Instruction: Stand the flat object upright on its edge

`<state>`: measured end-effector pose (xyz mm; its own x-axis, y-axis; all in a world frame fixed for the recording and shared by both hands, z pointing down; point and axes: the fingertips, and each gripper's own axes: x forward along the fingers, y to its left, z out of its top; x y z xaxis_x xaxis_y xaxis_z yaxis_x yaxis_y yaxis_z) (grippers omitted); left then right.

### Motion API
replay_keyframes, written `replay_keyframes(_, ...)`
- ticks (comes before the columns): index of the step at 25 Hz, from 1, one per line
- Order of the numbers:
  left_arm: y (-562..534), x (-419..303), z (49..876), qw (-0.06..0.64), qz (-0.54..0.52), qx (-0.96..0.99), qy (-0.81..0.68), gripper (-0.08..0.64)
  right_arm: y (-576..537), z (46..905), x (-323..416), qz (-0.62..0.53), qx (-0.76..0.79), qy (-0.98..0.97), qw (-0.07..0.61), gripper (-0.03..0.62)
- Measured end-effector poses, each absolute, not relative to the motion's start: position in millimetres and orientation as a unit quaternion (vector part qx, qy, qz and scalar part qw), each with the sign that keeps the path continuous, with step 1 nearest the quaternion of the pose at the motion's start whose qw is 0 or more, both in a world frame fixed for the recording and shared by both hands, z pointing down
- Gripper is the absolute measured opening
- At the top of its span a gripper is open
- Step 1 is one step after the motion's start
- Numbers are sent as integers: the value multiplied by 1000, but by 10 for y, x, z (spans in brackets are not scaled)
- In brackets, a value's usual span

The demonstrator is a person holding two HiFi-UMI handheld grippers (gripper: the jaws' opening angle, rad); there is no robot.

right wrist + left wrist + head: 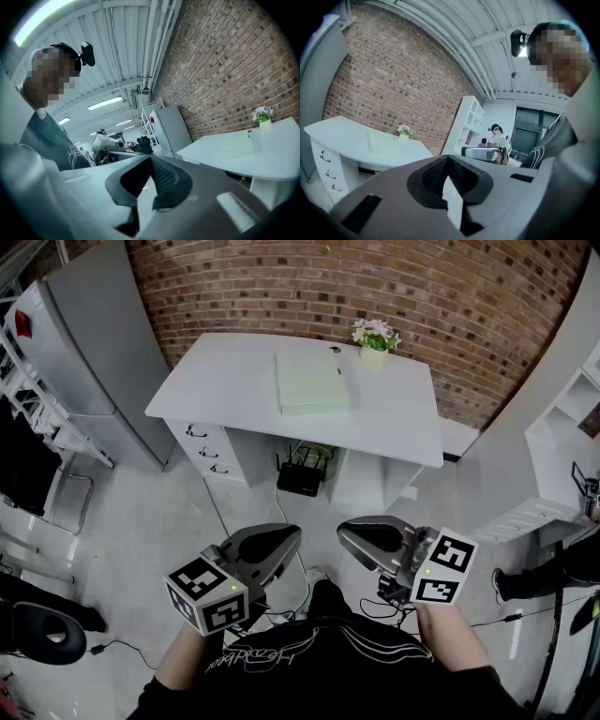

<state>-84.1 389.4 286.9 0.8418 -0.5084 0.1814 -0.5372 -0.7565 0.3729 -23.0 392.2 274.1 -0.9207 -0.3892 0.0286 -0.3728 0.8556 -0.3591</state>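
I've not started: the pale green flat pad (312,382) lies on the white bench (403,427), well apart from my left gripper (284,540) and right gripper (353,536), jaws pressed together, empty.

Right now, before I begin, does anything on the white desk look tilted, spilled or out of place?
Nothing stands out. The pale green flat object lies flat near the middle of the white desk, and the flower pot stands upright near its back edge.
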Motion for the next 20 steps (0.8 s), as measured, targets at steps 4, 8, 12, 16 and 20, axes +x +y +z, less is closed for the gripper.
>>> replay_keyframes(4, 3887, -823, 2891, 208, 36, 938, -276, 2, 3907, 2754, -240, -186, -197, 962, 26, 5)
replay_keyframes(8, 3761, -805, 2922, 223, 31, 936, -269, 2, 3715, 2838, -191, -203, -216, 954, 34, 5)
replay_keyframes(12, 3522, -832, 2993, 249, 25, 932, -262, 2, 3426, 2933, -121, -217, -236, 946, 39, 6)
replay_keyframes(16, 3184, -845, 3176, 257, 39, 929, -265, 2, 3068, 3113, -63, -212, -245, 945, 34, 5)
replay_keyframes(20, 2713, -784, 3296, 267, 43, 923, -274, 2, 2639, 3231, -28, -222, -222, 949, 31, 5)
